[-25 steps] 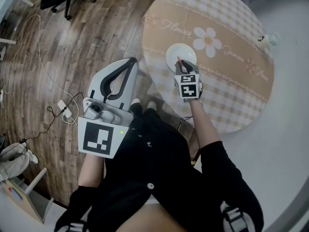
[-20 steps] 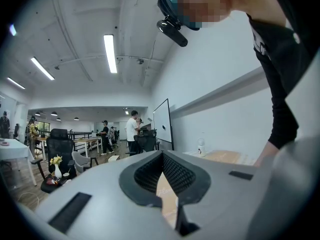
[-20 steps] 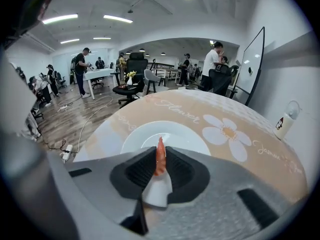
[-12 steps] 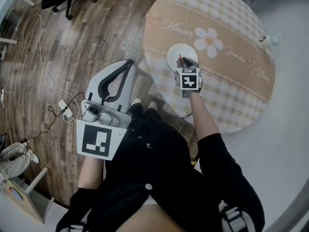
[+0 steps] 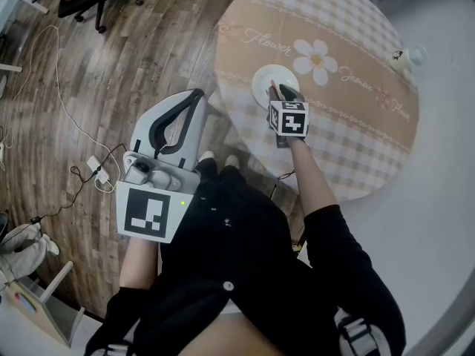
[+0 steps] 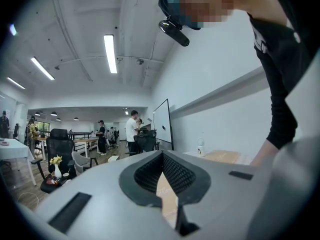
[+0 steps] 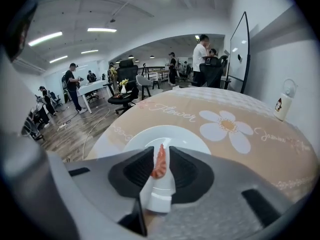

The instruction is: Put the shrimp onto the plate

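The shrimp [image 7: 159,166], pinched in the right gripper [image 7: 160,153], has been moved farther over the plate [image 7: 189,136], so it can probably be dropped soon. The left gripper [image 6: 162,154] is pressed together, empty.

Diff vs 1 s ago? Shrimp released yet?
The right claw edged forward, farther over the plate. Nothing released: it stays shut on the shrimp, held above the plate. The left claw stays shut and empty, off to the side of the table.
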Action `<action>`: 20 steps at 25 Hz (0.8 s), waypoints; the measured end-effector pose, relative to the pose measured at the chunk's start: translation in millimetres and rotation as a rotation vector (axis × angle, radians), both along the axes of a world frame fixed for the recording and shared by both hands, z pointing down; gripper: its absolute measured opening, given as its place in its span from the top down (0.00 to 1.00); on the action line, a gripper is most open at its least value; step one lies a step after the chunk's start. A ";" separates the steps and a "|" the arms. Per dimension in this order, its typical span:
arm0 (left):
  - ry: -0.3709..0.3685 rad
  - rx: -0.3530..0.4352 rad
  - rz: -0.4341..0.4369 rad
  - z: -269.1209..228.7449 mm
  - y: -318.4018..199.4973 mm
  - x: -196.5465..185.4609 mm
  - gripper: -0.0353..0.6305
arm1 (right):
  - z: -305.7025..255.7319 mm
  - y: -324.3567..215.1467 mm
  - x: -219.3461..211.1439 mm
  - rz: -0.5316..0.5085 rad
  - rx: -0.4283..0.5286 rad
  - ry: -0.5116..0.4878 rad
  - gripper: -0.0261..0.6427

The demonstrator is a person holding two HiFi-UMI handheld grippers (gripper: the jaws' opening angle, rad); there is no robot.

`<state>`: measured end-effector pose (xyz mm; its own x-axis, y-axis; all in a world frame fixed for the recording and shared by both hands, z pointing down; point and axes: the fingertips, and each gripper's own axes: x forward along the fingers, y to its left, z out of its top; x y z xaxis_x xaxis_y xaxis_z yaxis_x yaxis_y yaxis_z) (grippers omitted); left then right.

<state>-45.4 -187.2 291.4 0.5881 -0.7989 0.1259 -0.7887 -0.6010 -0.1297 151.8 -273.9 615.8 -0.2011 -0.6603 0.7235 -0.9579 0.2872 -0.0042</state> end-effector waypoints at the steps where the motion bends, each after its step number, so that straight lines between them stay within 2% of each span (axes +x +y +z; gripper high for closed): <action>1: 0.000 0.003 0.003 -0.7 0.2 0.3 0.94 | -3.9 1.4 1.7 0.001 0.018 0.012 0.86; 4: 0.008 0.009 0.007 -2.9 -0.3 1.4 0.94 | -17.0 6.6 6.9 0.011 0.067 0.028 0.94; 12: 0.013 0.025 0.040 -7.6 0.7 11.7 0.94 | -47.6 28.5 3.9 -0.003 0.126 0.030 0.95; 20: 0.024 0.037 0.068 -16.0 -0.6 21.1 0.94 | -111.2 38.5 -9.2 0.015 0.255 -0.050 0.96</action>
